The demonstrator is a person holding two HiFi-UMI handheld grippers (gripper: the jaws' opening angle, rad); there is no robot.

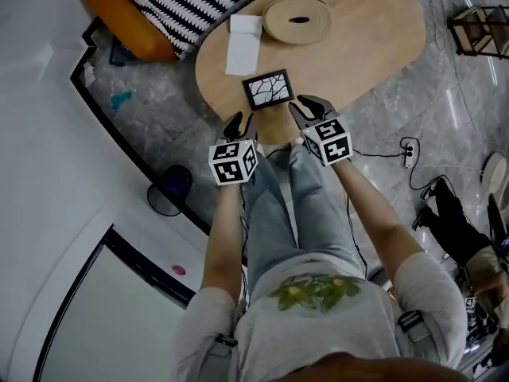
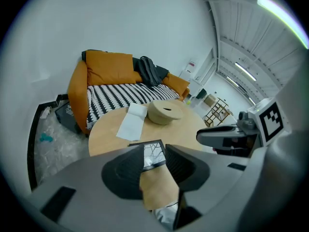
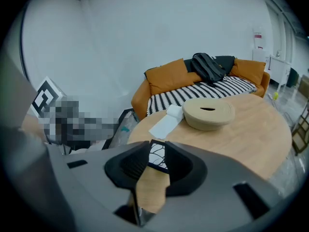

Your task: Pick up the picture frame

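Picture frame (image 1: 268,90): on wooden surface (image 1: 358,38), near its edge. Left tool (image 1: 241,122), right tool (image 1: 308,108): jaws wide, empty, near frame.

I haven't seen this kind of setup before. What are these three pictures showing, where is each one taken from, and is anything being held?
There is no robot here. A person wears a camera on the head and holds a hand-operated tool in each hand. The head view looks down on the left tongs and the right tongs, and each tool carries a marker cube. The other two pictures come from cameras riding on the tools, each looking along its own jaws. On the oval wooden table lie a small black picture frame, a white folded sheet and a round beige container. Both tongs are open and hold nothing. They sit just short of the frame, which lies on the table.
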